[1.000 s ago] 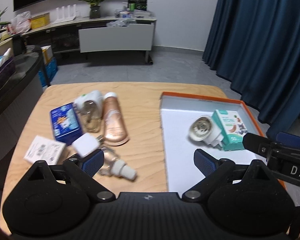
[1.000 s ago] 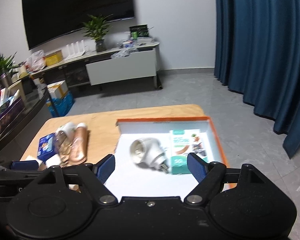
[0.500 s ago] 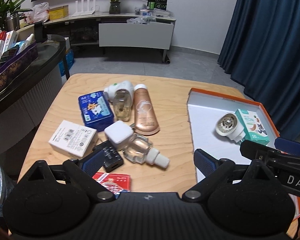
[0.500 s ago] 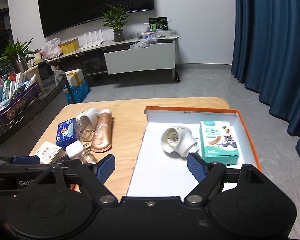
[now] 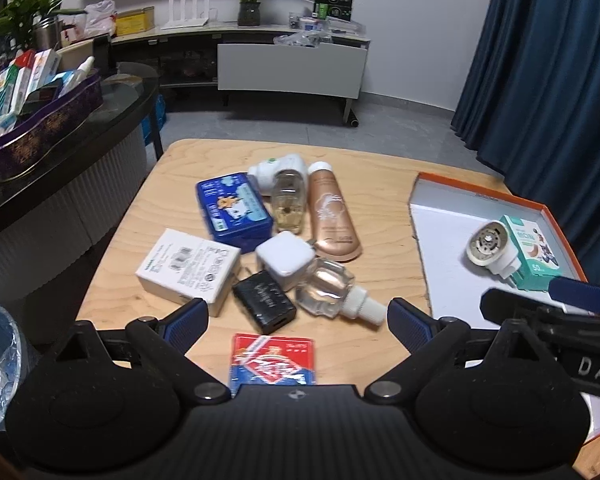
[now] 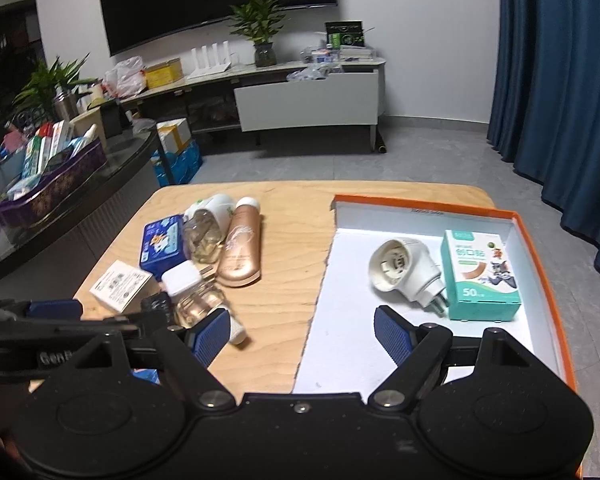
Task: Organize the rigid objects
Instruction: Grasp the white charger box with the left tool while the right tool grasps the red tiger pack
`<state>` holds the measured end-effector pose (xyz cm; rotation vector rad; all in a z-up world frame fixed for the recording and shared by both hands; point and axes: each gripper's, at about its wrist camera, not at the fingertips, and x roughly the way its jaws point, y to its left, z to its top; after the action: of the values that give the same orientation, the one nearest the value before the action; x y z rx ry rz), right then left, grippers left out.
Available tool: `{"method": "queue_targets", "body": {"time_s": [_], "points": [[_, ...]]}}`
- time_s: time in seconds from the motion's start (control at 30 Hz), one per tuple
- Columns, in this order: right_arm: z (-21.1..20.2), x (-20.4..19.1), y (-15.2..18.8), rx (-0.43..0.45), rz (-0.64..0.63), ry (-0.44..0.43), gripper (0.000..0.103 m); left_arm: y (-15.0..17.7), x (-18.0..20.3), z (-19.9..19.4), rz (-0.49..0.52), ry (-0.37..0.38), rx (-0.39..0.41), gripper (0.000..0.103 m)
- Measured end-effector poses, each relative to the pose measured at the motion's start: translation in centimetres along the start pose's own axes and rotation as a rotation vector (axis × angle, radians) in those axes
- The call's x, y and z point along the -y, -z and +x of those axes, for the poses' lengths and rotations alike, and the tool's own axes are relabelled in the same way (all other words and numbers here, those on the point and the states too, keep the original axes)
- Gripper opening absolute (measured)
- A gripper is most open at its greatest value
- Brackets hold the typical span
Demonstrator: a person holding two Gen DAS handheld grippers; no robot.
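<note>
**Both grippers empty above a half-sorted table**

Left wrist view: my left gripper (image 5: 298, 314) has its jaws spread wide with nothing between them, above the wooden table (image 5: 380, 184). I count nine loose things in the pile: one blue tin (image 5: 234, 210), one white carton (image 5: 188, 266), one white cube (image 5: 285, 260), one black block (image 5: 265, 302), one clear bottle (image 5: 330, 292) on its side, one bronze tube (image 5: 332, 216), one glass bottle (image 5: 287, 202), one white plug-in unit (image 5: 274, 168) behind it, and one red-and-blue packet (image 5: 274, 362), whose near end is cut off by the gripper body. The orange-rimmed tray (image 5: 476, 196) holds two things: one white plug-in heater (image 5: 488, 246) and one teal box (image 5: 534, 256), partly covered by the other gripper's finger (image 5: 580, 300) reaching in from the right. The print on the black block is too blurred to read.

Right wrist view: my right gripper (image 6: 302, 332) is likewise spread and empty, over the tray's near edge. Here the tray shows whole, heater and teal box touching side by side. The pile is smaller and partly hidden: the left gripper's arm covers the black block, and the red packet barely shows at all. This view alone shows the tray's torn left edge.
</note>
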<state>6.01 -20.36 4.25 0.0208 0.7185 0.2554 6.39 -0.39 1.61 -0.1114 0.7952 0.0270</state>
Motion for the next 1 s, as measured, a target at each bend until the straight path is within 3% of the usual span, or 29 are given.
{"method": "queue_targets", "body": {"time_s": [0.27, 0.53, 0.73, 0.77, 0.9, 1.0], "points": [[1.1, -2.5, 1.5, -0.075, -0.048, -0.101, 0.093, -0.2, -5.2, 0.2, -0.081, -0.095, -0.005, 0.099], [3.9, -8.5, 3.9, -0.214, -0.065, -0.243, 0.095, -0.2, -9.2, 1.3, -0.125, -0.152, -0.018, 0.099], [7.0, -12.4, 4.7, -0.281, -0.044, -0.225, 0.097, -0.4, -9.2, 3.2, -0.038, -0.103, -0.022, 0.099], [7.2, -12.8, 4.8, -0.266, -0.047, -0.210, 0.101, -0.5, -9.2, 3.7, -0.025, -0.095, -0.025, 0.099], [8.0, -14.2, 5.1, -0.223, -0.132, -0.118, 0.101, -0.7, -8.9, 5.5, 0.030, -0.066, -0.033, 0.101], [7.9, -13.6, 5.1, -0.188, -0.161, -0.091, 0.079, -0.8, -8.6, 6.8, 0.070, -0.043, -0.045, 0.102]]}}
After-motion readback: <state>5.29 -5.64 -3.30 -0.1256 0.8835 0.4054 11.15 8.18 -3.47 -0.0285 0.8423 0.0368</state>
